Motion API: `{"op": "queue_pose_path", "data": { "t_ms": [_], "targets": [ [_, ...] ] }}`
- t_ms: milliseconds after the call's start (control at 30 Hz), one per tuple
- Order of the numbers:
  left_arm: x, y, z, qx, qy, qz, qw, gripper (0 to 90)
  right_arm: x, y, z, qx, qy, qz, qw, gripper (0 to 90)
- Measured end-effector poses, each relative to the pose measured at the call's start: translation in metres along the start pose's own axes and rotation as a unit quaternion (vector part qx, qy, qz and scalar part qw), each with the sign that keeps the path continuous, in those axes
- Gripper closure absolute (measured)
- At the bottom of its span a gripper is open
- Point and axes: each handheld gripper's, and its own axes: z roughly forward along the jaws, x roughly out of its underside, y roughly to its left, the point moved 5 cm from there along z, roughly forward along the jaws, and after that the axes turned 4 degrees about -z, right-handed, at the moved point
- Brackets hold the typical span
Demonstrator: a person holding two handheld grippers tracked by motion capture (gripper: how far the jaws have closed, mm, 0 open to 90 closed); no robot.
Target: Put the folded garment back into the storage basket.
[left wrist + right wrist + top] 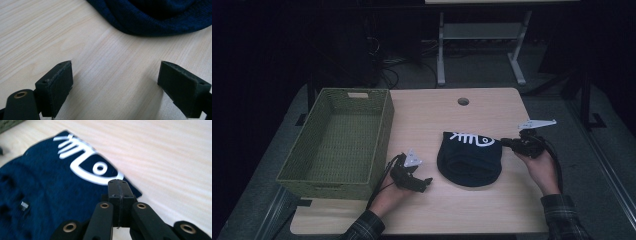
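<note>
A dark navy garment [469,160] with a white fish-skeleton print lies folded on the light wooden table [432,112]. My right gripper [504,142] is at the garment's upper right corner, held in a person's hand. In the right gripper view its jaws [118,183] are pressed together over the printed corner of the garment [50,195], and I see nothing between them. My left gripper [426,183] rests low on the table just left of the garment. In the left gripper view it [115,82] is open over bare wood, with the garment's edge [160,17] a short way ahead.
A green woven basket [384,130] stands at the table's left side, close behind the left hand. A round cable hole [463,101] sits near the table's far edge. Beyond the table are a dark floor and a desk frame [441,50].
</note>
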Motion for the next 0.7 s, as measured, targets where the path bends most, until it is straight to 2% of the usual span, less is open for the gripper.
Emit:
{"op": "queue_pose_path", "data": {
  "t_ms": [267,367,467,533,700],
  "targets": [
    [0.0,0.001,0.0,-0.001,0.0,0.004,1.0,11.9,-0.014,-0.007,0.017,-0.002,0.002,0.005,1.0,89.9],
    [0.0,0.001,0.0,0.0,0.0,0.003,1.0,11.9,-0.019,-0.011,0.024,0.002,0.009,0.008,0.9999,89.9],
    [0.0,0.001,0.0,0.0,0.002,0.004,1.0,11.8,-0.021,-0.016,0.031,0.008,0.003,0.008,0.9999,90.0],
    [0.0,0.001,0.0,0.0,0.002,0.004,1.0,11.8,-0.019,-0.019,0.036,0.005,0.016,0.014,0.9998,90.0],
    [0.0,0.001,0.0,0.0,0.003,0.004,1.0,11.8,-0.019,-0.028,0.047,0.008,0.027,0.017,0.9995,90.0]
  ]
}}
